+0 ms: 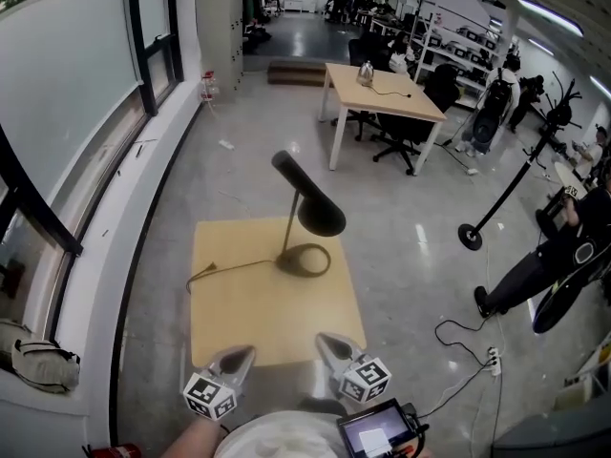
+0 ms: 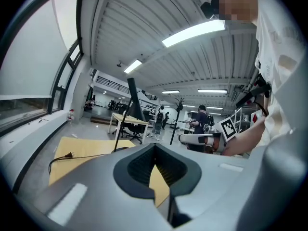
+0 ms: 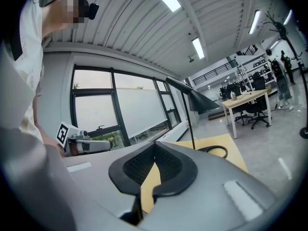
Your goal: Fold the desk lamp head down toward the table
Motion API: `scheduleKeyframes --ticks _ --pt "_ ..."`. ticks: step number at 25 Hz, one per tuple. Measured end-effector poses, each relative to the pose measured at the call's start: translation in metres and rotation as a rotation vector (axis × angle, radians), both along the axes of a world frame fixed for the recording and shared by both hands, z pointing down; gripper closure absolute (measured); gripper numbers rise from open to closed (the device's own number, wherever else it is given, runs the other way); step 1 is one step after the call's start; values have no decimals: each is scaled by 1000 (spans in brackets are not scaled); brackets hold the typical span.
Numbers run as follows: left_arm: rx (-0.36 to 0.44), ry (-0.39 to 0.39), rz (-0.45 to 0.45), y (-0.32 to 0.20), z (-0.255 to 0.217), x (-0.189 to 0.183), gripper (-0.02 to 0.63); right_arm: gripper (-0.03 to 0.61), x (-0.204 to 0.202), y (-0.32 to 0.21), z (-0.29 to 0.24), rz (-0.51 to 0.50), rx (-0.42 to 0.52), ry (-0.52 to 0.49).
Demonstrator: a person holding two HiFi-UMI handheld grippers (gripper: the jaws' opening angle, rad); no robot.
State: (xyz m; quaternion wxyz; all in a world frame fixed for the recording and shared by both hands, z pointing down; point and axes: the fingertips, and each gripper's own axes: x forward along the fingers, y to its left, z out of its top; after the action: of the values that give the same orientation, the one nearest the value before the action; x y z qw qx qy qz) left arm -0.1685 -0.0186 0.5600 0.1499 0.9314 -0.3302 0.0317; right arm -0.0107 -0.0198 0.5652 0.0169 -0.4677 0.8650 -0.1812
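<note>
A black desk lamp [image 1: 307, 206] stands on a small light-wood table [image 1: 239, 303], its ring base [image 1: 305, 260] near the table's far right and its cone head [image 1: 320, 214] tilted up and out toward the right. A thin stem [image 3: 191, 124] carries the head [image 3: 204, 101]. The lamp's cord [image 1: 229, 268] trails left across the top to a plug [image 2: 67, 156]. My left gripper [image 1: 243, 353] and right gripper [image 1: 325, 340] hover at the table's near edge, well short of the lamp, both shut and empty.
A long window wall [image 1: 86, 141] runs along the left. Beyond the small table stand a larger desk [image 1: 382, 92] with office chairs, and a black floor stand [image 1: 487, 219] to the right. Cables lie on the floor at right [image 1: 468, 351]. People are at the far right and back.
</note>
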Motion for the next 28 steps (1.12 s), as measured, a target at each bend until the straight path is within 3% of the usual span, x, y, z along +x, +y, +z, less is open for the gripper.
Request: scheduleKeyframes --ticks 6,12,18,23,28 --pt "37 -7 -26 -48 -19 13 614 565 15 -46 -12 -14 30 -9" --pt "27 35 -62 -83 -34 30 614 565 32 -82 -15 -30 43 -17" --pt "45 -5 -79 -114 -40 51 614 565 51 -116 -18 -45 56 -27" --pt "55 -41 -70 -130 -47 68 614 565 70 -137 -14 -56 74 34" --pt "77 -73 -98 -150 -56 79 614 565 91 -162 -14 -51 87 9"
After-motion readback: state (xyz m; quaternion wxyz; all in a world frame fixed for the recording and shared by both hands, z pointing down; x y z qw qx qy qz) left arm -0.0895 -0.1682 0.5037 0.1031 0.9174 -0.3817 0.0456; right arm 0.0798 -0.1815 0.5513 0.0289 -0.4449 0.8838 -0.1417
